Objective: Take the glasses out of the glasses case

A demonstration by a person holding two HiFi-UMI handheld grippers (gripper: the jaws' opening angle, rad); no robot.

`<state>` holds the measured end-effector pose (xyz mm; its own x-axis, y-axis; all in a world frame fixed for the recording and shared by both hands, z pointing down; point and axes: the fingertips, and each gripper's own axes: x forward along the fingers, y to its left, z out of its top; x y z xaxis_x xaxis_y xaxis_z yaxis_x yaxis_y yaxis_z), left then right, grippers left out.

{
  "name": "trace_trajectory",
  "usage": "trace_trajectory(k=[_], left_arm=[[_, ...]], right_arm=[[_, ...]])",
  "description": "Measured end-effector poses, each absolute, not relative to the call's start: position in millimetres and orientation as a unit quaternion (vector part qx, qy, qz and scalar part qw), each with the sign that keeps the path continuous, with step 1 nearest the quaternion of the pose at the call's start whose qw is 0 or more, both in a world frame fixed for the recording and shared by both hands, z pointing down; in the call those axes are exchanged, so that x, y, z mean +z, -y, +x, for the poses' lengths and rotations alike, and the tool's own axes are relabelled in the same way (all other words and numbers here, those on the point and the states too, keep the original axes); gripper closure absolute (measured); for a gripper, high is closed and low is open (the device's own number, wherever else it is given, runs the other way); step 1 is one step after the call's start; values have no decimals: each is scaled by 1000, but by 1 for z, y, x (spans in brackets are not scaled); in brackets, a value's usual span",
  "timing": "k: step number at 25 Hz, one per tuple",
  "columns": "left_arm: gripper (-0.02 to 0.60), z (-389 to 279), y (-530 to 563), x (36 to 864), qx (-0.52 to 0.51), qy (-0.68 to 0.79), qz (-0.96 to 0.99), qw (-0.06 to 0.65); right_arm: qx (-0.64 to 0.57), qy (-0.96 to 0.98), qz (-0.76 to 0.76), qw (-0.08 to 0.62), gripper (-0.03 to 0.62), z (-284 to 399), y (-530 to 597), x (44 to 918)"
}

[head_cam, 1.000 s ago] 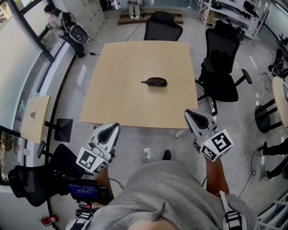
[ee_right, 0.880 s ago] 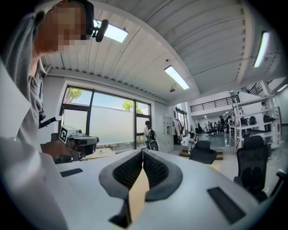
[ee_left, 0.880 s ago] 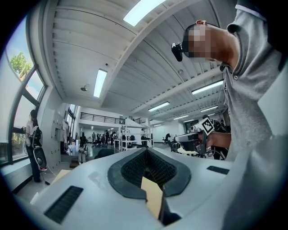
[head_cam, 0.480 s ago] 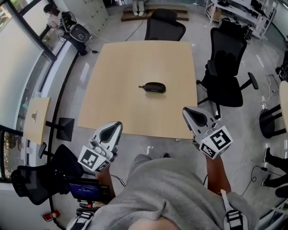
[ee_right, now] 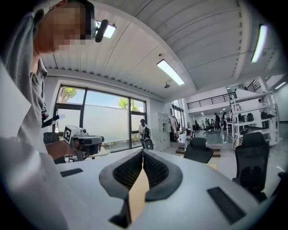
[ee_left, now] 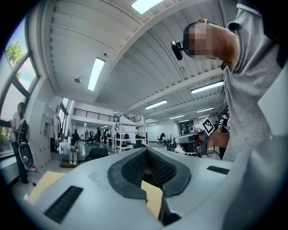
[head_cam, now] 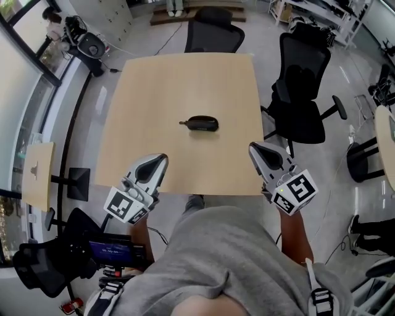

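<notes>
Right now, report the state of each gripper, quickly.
Left gripper: closed, nothing between its jaws.
Right gripper: closed, nothing between its jaws.

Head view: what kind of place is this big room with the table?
Probably an open office or workshop: a big wooden table, black swivel office chairs around it, and metal shelving racks at the back. Tall windows line one side.
</notes>
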<state>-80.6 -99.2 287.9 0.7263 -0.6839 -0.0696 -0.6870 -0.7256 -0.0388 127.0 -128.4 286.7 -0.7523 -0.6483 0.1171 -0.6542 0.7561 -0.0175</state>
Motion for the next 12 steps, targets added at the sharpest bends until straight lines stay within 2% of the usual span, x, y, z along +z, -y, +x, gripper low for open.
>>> trace_trajectory(k=[6, 12], left_arm=[[576, -101, 167, 282, 38, -351, -935, 32], [575, -113, 212, 312, 26, -342, -939, -14]], right_arm=[[35, 928, 364, 70, 586, 107, 180, 290], [70, 925, 365, 82, 586, 84, 223, 312]])
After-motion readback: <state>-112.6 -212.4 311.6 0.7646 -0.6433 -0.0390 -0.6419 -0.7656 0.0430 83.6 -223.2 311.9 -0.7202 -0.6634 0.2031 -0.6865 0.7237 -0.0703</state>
